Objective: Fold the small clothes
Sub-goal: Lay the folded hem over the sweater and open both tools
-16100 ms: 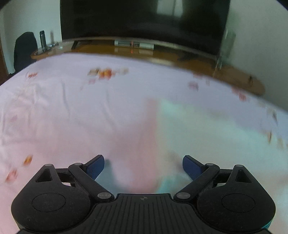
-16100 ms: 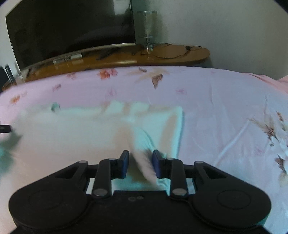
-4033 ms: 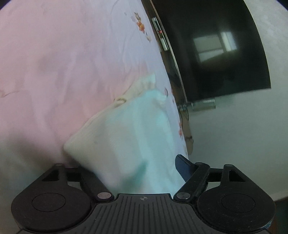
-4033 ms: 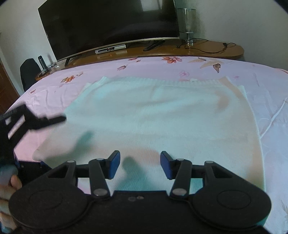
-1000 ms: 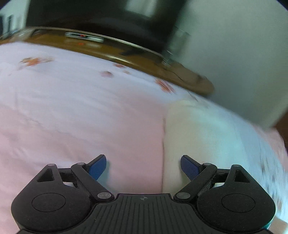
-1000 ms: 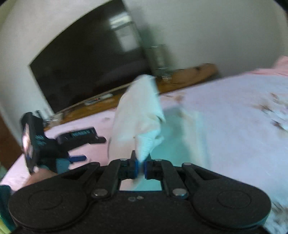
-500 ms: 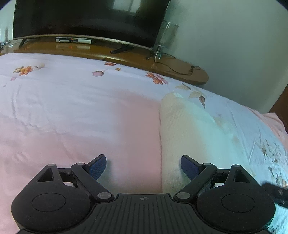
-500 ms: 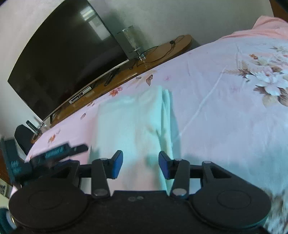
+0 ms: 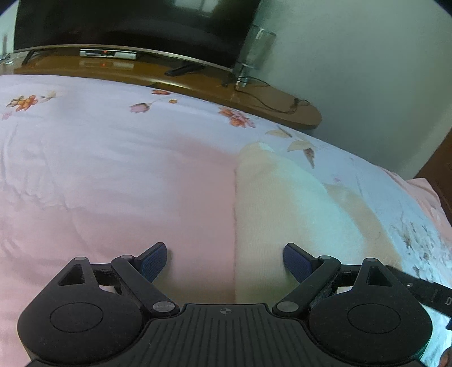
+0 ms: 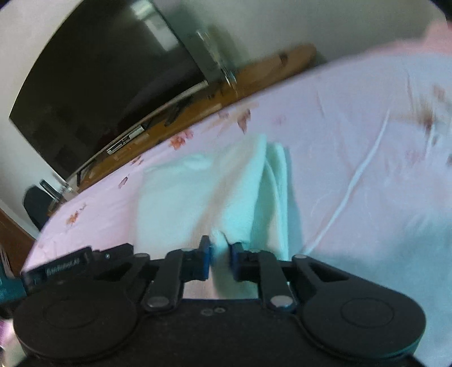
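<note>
A pale cream knit garment lies folded lengthwise on the pink floral bed sheet. My left gripper is open and hovers low over the garment's near left edge; its right finger is over the cloth and its left finger over bare sheet. In the right wrist view my right gripper is shut on the near edge of the garment and lifts a ridge of cloth. The right wrist view is blurred.
A wooden TV bench with a dark television, a glass vase and cables runs along the far side of the bed. A dark chair stands at the far left. The left gripper's body shows beside my right gripper.
My right gripper was open half a second ago and has now shut on the garment's near edge. The left gripper has stayed open and barely moved.
</note>
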### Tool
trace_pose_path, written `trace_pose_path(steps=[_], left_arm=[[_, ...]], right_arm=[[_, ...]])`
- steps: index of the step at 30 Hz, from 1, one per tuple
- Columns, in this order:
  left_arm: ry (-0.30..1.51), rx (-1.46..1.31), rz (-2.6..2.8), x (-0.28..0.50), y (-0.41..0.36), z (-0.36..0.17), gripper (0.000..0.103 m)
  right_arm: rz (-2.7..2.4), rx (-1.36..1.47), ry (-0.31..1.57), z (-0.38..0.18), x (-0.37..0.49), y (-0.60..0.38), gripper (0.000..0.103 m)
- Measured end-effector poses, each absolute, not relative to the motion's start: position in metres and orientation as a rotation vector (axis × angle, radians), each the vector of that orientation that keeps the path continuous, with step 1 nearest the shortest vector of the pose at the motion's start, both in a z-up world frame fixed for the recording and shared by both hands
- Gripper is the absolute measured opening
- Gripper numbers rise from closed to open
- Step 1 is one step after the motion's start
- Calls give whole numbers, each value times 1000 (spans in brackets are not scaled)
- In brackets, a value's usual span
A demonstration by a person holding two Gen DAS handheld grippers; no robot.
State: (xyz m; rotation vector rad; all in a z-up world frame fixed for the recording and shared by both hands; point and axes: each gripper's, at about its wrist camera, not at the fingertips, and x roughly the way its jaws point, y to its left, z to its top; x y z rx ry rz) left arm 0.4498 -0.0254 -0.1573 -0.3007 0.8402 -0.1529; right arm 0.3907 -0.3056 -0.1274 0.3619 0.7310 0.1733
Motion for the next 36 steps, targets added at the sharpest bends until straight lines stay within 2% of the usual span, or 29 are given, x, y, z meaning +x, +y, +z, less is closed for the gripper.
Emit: trace_pose_path(steps=[2, 6, 11, 13, 15, 21, 24, 28, 30, 36], left_arm=[[839, -304, -170, 448, -31, -154, 89], [858, -224, -178, 449, -48, -157, 89], [879, -230, -169, 451, -46, -155, 89], [837, -206, -174, 451, -48, -145, 89], [820, -193, -167, 458, -50, -139, 89], [811, -203, -101, 492, -55, -141, 89], [845, -216, -113, 508, -62, -153, 89], [882, -255, -146, 525, -76, -166, 89], [891, -281, -137, 531, -78, -169, 93], [876, -211, -134, 507, -73, -155, 94]], right_arm=[[134, 310, 698, -118, 383, -306, 9], [85, 281, 799, -141, 388, -313, 9], [53, 236, 798, -138, 382, -306, 10], [66, 272, 778, -131, 380, -309, 17], [64, 303, 724, -119, 381, -315, 29], [116, 206, 690, -101, 429, -291, 29], [130, 166, 733, -115, 455, -279, 27], [46, -41, 746, -139, 469, -271, 24], [17, -52, 745, -146, 470, -277, 25], [25, -32, 774, -136, 465, -277, 25]])
